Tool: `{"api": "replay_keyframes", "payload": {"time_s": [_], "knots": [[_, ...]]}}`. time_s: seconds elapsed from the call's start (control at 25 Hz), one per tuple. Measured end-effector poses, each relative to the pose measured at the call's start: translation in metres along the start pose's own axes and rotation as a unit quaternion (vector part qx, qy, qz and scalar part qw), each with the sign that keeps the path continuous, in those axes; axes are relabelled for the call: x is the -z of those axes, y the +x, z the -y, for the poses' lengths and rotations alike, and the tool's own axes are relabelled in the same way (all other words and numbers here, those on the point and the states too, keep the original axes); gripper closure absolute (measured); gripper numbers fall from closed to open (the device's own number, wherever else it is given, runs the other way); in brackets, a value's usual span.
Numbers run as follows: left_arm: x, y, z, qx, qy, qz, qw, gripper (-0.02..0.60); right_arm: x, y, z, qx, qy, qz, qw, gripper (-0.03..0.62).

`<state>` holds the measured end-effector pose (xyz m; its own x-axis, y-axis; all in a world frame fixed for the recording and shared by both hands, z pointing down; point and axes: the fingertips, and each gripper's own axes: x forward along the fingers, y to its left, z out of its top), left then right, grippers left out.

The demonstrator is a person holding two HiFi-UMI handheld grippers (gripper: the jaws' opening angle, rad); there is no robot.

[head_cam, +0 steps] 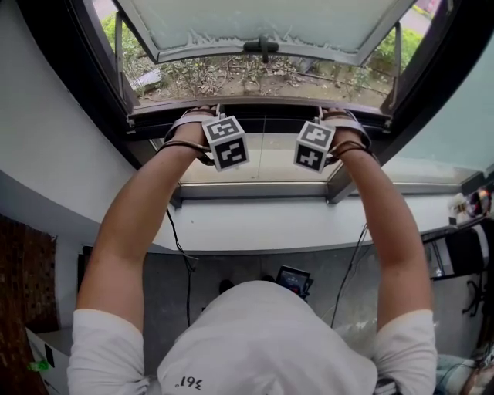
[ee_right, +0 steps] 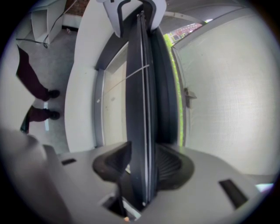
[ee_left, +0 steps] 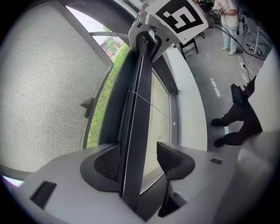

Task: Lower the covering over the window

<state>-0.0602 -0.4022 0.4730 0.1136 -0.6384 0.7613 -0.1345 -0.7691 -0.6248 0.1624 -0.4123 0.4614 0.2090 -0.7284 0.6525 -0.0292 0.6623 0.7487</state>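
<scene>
Forearms reached to the covering's dark bar, spanning the frame under the open window. Right tongs clamped it. Left tongs straddled it open, one pad clear. Re-gripping left first seemed wise, then pulling level.

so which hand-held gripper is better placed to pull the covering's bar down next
Right. The right hand-held gripper has both jaws clamped on the dark bottom bar. The left hand-held gripper straddles the same bar, but one jaw stands clear of it, so it would probably slip until it closes.
</scene>
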Motion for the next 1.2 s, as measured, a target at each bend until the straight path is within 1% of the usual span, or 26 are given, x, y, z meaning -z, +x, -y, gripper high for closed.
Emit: {"api": "replay_keyframes", "payload": {"time_s": [0.6, 0.92, 1.2], "knots": [[0.002, 0.007, 0.005, 0.015, -0.001, -0.006, 0.9999, 0.321, -0.003, 0.009, -0.006, 0.001, 0.005, 0.001, 1.000, 0.425], [0.002, 0.007, 0.005, 0.013, 0.001, -0.006, 0.9999, 0.321, -0.002, 0.009, -0.006, 0.002, 0.007, -0.002, 1.000, 0.425], [0.004, 0.014, 0.009, 0.020, 0.006, -0.012, 0.9997, 0.319, -0.004, 0.015, -0.011, 0.001, 0.014, -0.002, 1.000, 0.424]]}}
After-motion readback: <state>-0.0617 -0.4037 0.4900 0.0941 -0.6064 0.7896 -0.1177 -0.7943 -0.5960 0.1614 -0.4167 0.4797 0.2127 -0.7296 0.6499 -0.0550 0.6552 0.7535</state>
